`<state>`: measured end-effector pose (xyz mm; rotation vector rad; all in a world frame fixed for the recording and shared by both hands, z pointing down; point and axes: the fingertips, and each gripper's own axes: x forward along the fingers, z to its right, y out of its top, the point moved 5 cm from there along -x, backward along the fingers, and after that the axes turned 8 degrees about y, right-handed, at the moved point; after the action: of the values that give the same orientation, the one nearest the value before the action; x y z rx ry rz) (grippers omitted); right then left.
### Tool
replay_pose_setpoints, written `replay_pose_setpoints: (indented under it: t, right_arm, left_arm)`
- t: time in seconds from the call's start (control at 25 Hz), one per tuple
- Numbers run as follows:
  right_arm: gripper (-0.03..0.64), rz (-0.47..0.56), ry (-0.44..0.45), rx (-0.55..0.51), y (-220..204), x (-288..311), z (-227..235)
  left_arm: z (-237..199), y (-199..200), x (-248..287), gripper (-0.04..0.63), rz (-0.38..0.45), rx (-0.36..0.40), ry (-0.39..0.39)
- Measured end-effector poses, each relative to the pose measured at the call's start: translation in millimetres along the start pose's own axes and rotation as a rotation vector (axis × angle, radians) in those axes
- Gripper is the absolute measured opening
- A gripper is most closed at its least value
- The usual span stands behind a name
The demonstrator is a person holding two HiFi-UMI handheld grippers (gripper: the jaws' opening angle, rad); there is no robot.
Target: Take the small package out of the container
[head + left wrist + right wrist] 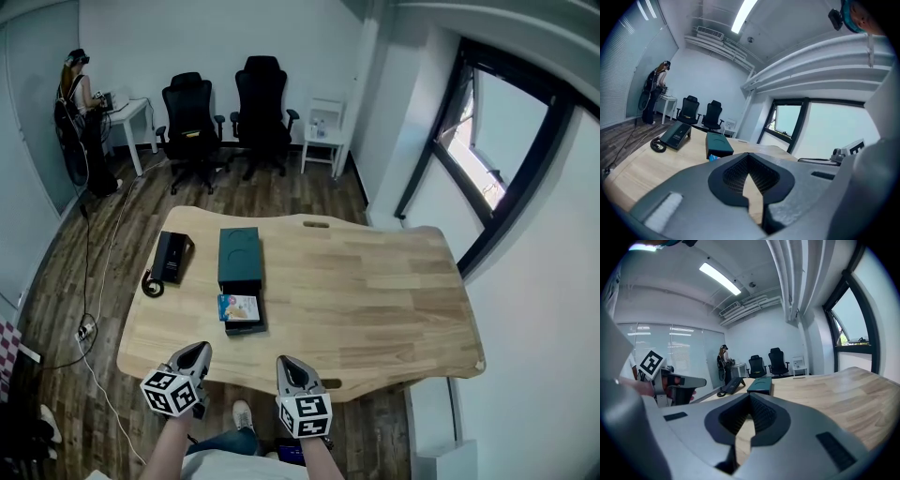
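A dark green container lies on the wooden table, its black tray slid out toward me. In the tray rests the small blue package. My left gripper and right gripper hover side by side over the table's near edge, short of the tray, both shut and empty. The left gripper view shows its closed jaws low in front, with the container and a sliver of the package beyond. The right gripper view has its jaws closed and the container farther off.
A black box with a coiled cable sits left of the container. Two office chairs and a white side table stand behind the table. A person stands at a desk far left. A window is on the right.
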<state>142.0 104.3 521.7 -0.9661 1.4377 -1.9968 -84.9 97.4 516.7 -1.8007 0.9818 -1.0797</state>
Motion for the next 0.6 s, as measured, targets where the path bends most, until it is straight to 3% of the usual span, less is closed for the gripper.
replay_pose_setpoints:
  t: [0.32, 0.6]
  right_arm:
    - [0.003, -0.029, -0.045, 0.014, 33, 99, 39]
    - [0.003, -0.063, -0.08, 0.018, 30, 157, 52]
  left_arm:
    - [-60, 39, 97, 0.0, -0.049, -0.02, -0.038]
    - [-108, 53, 155, 0.001, -0.089, 0.007, -0.064]
